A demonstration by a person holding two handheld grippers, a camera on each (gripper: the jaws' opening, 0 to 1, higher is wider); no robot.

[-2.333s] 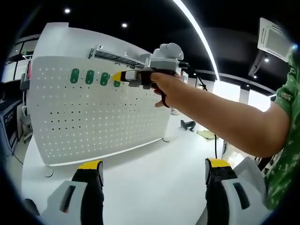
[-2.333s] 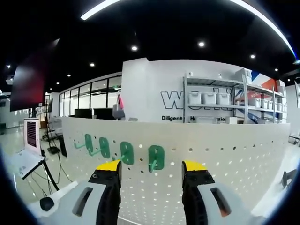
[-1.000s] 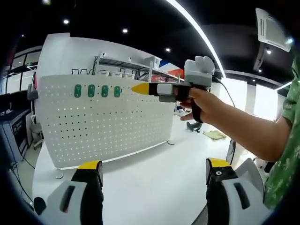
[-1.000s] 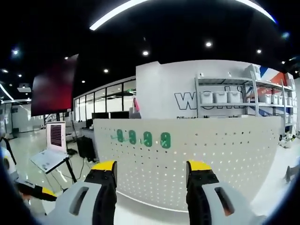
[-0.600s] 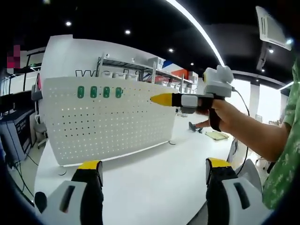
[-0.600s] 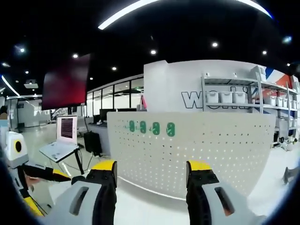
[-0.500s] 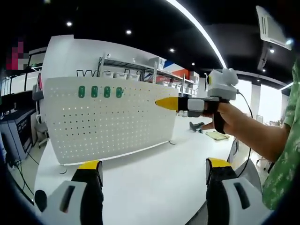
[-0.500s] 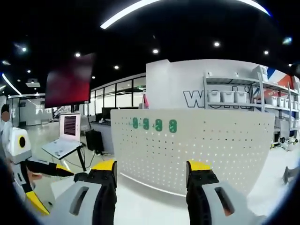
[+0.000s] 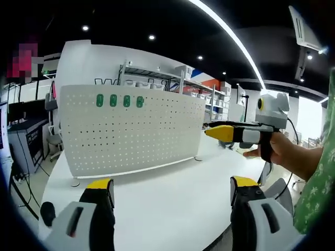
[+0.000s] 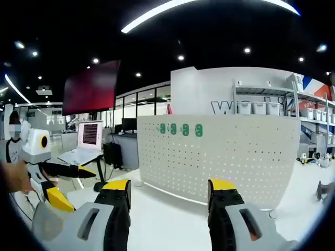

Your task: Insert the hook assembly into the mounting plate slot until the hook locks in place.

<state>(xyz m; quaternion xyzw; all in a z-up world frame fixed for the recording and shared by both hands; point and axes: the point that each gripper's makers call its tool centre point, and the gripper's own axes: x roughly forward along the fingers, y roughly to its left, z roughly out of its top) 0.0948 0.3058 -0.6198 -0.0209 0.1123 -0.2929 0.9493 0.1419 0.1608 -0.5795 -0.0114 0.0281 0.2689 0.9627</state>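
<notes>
Showing four glossy green hooks [image 9: 119, 101] along the white perforated mounting plate's [image 10: 235, 157] top-left edge, seemingly seated, both grippers' jaws gaping empty.

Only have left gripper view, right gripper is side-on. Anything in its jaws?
Observer: No. In the right gripper view the right gripper has its jaws apart with nothing between them.
Operator: What's past the pegboard's end on that side?
Observer: An open laptop on a stand, off the left end of the pegboard.
Operator: Anything above it?
Observer: A large dark red screen hangs overhead.
</notes>
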